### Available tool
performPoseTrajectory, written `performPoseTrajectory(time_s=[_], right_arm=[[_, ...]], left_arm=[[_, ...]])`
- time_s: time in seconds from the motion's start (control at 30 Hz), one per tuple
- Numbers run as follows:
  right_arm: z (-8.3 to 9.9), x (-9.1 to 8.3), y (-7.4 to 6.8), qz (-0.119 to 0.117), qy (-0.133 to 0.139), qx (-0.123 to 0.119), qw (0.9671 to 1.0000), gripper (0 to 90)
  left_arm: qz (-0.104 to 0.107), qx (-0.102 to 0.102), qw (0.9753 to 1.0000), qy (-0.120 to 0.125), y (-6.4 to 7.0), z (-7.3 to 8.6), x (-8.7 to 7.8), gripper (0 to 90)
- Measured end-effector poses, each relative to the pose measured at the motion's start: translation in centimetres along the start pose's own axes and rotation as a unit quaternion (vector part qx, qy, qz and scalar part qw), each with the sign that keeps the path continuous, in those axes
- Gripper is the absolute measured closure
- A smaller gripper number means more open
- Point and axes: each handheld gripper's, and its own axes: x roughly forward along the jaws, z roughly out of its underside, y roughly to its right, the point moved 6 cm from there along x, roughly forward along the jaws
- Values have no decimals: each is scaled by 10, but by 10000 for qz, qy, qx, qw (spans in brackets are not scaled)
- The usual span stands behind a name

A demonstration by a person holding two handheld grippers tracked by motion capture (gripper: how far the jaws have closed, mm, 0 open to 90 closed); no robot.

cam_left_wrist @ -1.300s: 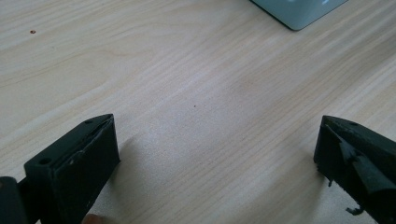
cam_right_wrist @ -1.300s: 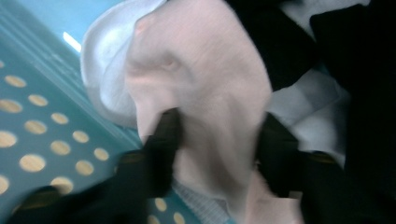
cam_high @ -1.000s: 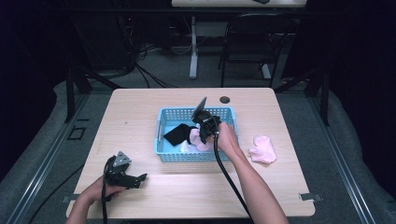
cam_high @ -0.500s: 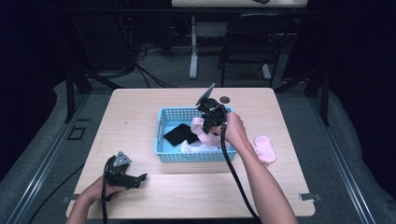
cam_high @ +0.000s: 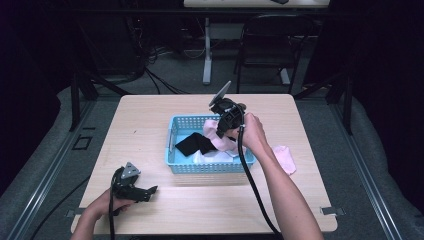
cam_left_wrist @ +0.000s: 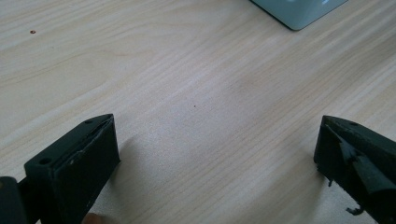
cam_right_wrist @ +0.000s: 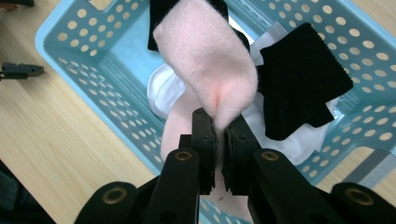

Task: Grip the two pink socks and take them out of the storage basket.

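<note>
— What's hidden in the basket [cam_right_wrist: 70,51]?
— The white cloth [cam_right_wrist: 161,95] lies mostly under the pink sock [cam_right_wrist: 212,60] and black cloth [cam_right_wrist: 301,81]; the basket's corner at five o'clock is cut off.
— At two o'clock of the table [cam_high: 150,120]?
— Perhaps another pink sock [cam_high: 285,158], partly behind the forearm.

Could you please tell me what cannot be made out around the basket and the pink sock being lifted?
- Basket: its far corners are cut off by the right gripper view's edges.
- White cloth: largely covered by the pink sock and black cloth.
- Right gripper: in the high view, too small to see its fingers' grip.
</note>
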Motion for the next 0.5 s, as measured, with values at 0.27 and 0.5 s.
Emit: performPoseTrajectory(time_s=[0.27, 0.5], right_arm=[[-1, -21, 1, -20, 145, 32, 9999, 844], [-1, -41, 5, 18, 239, 64, 9997, 843]], left_arm=[[14, -1, 10000, -4, 0, 0, 0, 0], [17, -18, 10000, 4, 0, 0, 0, 0]])
